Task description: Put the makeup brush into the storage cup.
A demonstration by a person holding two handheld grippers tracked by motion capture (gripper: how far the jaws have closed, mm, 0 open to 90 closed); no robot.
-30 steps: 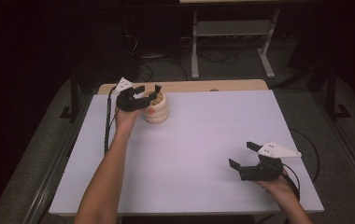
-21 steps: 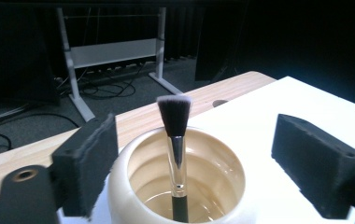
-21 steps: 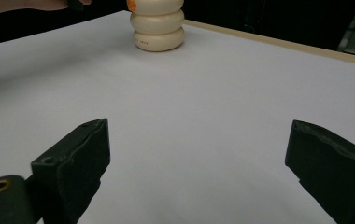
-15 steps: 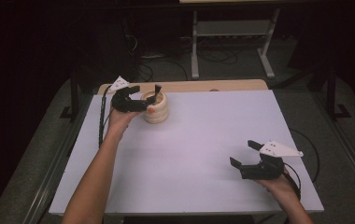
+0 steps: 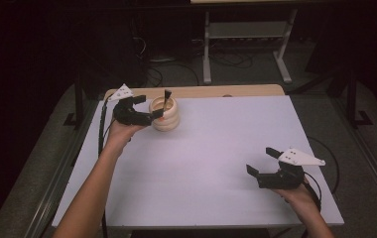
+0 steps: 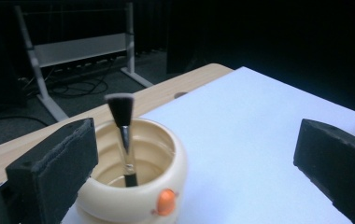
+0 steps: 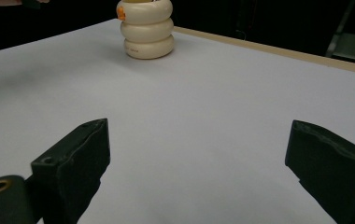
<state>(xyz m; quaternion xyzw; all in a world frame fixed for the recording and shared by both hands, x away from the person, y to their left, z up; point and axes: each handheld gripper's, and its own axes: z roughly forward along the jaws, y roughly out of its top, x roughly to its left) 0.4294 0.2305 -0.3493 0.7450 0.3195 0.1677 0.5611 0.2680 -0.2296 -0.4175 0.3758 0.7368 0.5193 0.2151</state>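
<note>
A cream ribbed cup [image 5: 164, 119] stands at the back left of the white table [image 5: 211, 163]. A small brush [image 5: 166, 96] leans inside it, its black bristles up. My left gripper [image 5: 149, 107] hovers just left of the cup's rim; its jaws have just been opening and are now wide, gripping nothing. In the left gripper view the brush [image 6: 122, 135] stands free in the cup [image 6: 133, 200], ahead of the left gripper [image 6: 196, 144]. My right gripper [image 5: 261, 161] rests open near the front right, empty. In the right gripper view the right gripper [image 7: 199, 149] faces the distant cup [image 7: 147, 28].
A wooden strip [image 5: 201, 91] runs along the table's far edge. Beyond it, a metal rack [image 5: 246, 34] and cables lie on the dark floor. The left gripper's black cable [image 5: 101, 129] hangs over the table's left side.
My left gripper's jaws have spread wider and the hand has drawn back to the left and up from the cup. The brush now stands in the cup on its own. The right hand has kept still.
</note>
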